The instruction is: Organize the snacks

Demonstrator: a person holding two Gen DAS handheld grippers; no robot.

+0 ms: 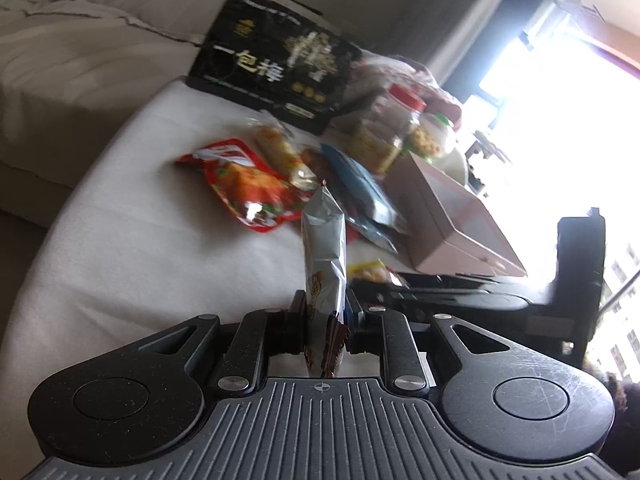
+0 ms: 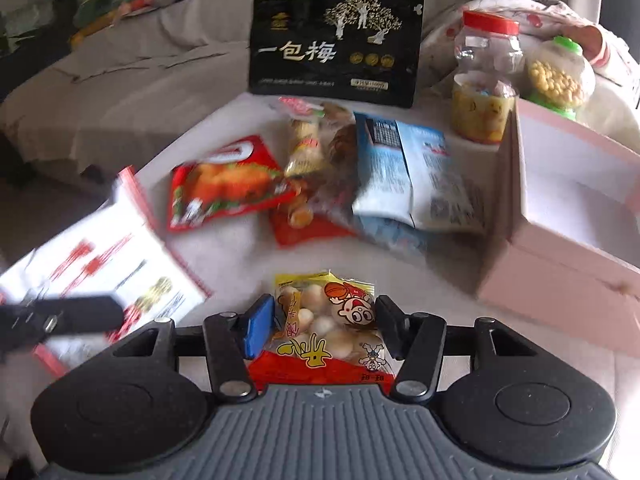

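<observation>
The left gripper (image 1: 325, 312) is clamped on a silver packet (image 1: 324, 256), held edge-on between its fingers and standing up out of them; its crimped end pokes back toward the camera; in the right wrist view the same packet shows as a white, red-edged sheet (image 2: 100, 256) off to the left of the right fingers, with the left gripper's dark tip over its near corner.

The right gripper (image 2: 326, 320) has its fingers on either side of a small yellow bag (image 2: 326, 320) of round white sweets with a cartoon face; the blue pad (image 2: 260, 326) touches the bag's left edge and the black finger (image 2: 390, 328) sits at its right edge; whether they press it I cannot tell; the bag lies on the pale cloth (image 2: 240, 256).

Just past the right fingers the cloth is bare; beyond that lies a heap of snacks; ahead and left, a red bag (image 2: 224, 184) printed with fried chicken; ahead, a clear packet (image 2: 306, 144) of biscuits over a red wrapper (image 2: 308, 232); ahead and right, a blue-and-white pouch (image 2: 416, 172), back side up.

To the right of the fingers stands an open pink box (image 2: 560, 280), its white inside facing up; the pouch's edge lies against its wall.

Farther off, behind the box, a jar (image 2: 486, 80) with a red lid, part full of yellow sweets, and beside it a green-capped jar (image 2: 558, 76) of yellow balls.

Farthest, straight ahead, a black bag (image 2: 336, 40) with gold trees and white characters stands upright against the grey sofa (image 2: 140, 60).
</observation>
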